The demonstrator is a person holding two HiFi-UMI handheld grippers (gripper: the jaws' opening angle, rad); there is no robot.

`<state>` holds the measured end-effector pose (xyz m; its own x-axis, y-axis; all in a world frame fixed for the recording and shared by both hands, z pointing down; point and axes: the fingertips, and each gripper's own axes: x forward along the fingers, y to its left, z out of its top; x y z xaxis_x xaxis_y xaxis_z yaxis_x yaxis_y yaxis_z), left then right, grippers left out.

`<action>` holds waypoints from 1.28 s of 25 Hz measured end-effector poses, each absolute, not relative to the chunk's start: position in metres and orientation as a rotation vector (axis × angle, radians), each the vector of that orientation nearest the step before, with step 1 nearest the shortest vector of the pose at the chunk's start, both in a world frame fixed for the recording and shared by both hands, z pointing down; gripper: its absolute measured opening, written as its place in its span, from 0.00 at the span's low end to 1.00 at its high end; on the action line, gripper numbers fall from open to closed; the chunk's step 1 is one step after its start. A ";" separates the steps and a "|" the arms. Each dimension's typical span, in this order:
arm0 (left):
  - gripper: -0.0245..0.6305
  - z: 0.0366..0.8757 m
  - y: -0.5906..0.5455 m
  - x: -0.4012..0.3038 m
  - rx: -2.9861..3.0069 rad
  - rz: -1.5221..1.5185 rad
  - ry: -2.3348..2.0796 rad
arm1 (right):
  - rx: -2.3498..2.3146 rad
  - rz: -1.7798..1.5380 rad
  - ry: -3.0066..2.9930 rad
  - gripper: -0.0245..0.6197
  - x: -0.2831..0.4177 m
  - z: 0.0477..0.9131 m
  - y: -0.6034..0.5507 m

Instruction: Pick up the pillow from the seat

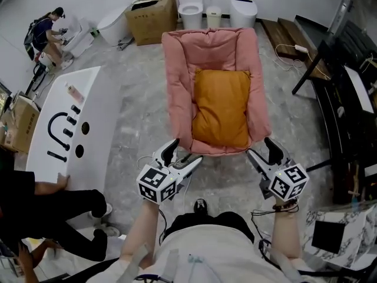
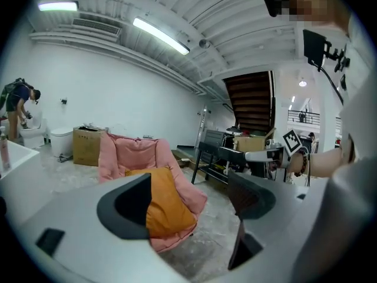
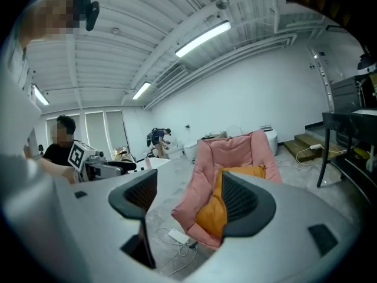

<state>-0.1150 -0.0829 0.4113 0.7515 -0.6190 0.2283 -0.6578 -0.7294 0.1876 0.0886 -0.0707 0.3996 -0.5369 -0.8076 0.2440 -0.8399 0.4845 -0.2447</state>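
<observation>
An orange pillow (image 1: 222, 107) lies on the seat of a pink cushioned chair (image 1: 177, 81) straight ahead of me in the head view. My left gripper (image 1: 185, 152) hovers just short of the chair's front left corner, its jaws open and empty. My right gripper (image 1: 260, 148) hangs at the front right corner, also open with nothing in it. In the left gripper view the pillow (image 2: 168, 202) shows between the spread jaws of that gripper (image 2: 188, 202), still some way off. The right gripper view shows the pillow (image 3: 209, 214) partly behind one finger (image 3: 247, 202).
A white counter (image 1: 65, 122) with black parts stands at the left, a seated person (image 1: 35, 199) beside it. A cardboard box (image 1: 150, 16) and toilets (image 1: 191, 7) stand behind the chair. Black furniture (image 1: 347, 99) lines the right. A power strip (image 3: 171, 236) with cable lies on the floor.
</observation>
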 end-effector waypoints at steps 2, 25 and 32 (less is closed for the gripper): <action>0.65 0.415 -0.094 -0.116 2.688 0.222 -0.988 | 1.469 0.525 -2.605 0.56 0.088 0.403 -0.079; 0.84 0.453 -0.272 -0.073 2.514 0.332 -1.012 | 1.251 0.634 -2.582 0.64 0.127 0.436 -0.277; 0.87 0.481 -0.327 -0.044 2.417 0.393 -1.018 | 1.160 0.683 -2.530 0.64 0.159 0.466 -0.332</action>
<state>-0.0444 -0.3274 0.4815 0.6812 -0.5887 0.4352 -0.7284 -0.6049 0.3218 0.1586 -0.3318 0.4659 -0.6406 -0.6361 0.4300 -0.7661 0.5671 -0.3025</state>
